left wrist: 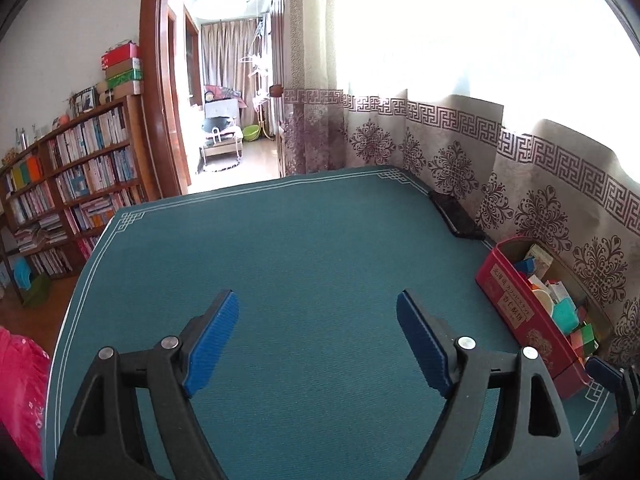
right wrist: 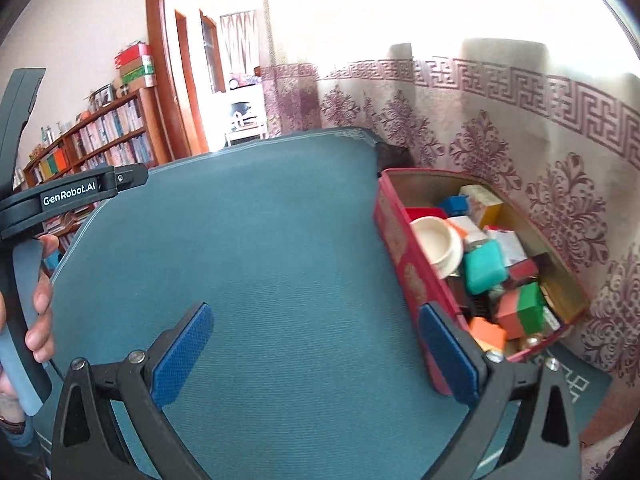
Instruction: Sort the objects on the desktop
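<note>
Both tongs are spread apart with nothing in them — left gripper point(left wrist: 318, 342) over bare teal mat point(left wrist: 280, 248), right gripper point(right wrist: 316, 356) hard by the red box point(right wrist: 394, 236). Box runs lengthwise away along the right edge, already crammed with blocks — right hand's nearer.

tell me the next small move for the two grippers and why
Probably draw both back and stop. The left gripper and right gripper are open and hold nothing, the teal mat looks bare, and the small items already sit in the red box. Only a dark object remains at the mat's far edge.
</note>
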Motion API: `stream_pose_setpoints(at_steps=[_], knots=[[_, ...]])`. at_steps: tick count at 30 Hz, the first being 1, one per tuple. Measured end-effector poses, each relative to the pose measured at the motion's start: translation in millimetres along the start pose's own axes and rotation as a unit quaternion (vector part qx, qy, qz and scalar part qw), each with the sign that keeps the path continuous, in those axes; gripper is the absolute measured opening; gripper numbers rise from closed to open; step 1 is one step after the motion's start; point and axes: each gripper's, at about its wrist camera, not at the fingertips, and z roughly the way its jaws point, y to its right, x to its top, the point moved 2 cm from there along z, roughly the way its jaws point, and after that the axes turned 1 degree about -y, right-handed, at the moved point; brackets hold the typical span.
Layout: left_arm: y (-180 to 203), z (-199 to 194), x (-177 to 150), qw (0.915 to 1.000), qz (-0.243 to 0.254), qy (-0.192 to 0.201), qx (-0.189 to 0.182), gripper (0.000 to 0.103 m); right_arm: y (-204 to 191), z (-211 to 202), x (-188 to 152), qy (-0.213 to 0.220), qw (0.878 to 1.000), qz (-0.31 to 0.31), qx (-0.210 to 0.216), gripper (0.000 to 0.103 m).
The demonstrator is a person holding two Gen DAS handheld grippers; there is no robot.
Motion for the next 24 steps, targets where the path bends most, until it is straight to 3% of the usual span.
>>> stream_pose_setpoints(at_steps=[3,7,12,18,24], knots=[[37,-15,13,0.9989,0.023,0.019,-0.038,0.092,26,-26,4,0.028,0.999,0.024,-0.037,0.103],[78,-27,22,0.9949,0.026,0.015,-0.096,0.097,60,-57,8,0.057,0.994,0.054,-0.076,0.103],[118,-38,26,0.9917,0.041,0.024,-0.119,0.1,93,-74,3,0.064,0.989,0.073,-0.11,0.103],[156,-35,15,0.9916,0.087,0.0,-0.095,0.1,118,-75,-7,0.055,0.988,0.087,-0.116,0.103],[189,-31,7,0.9849,0.115,-0.02,-0.128,0.1,130,-72,-10,0.051,0.988,0.091,-0.115,0.103]])
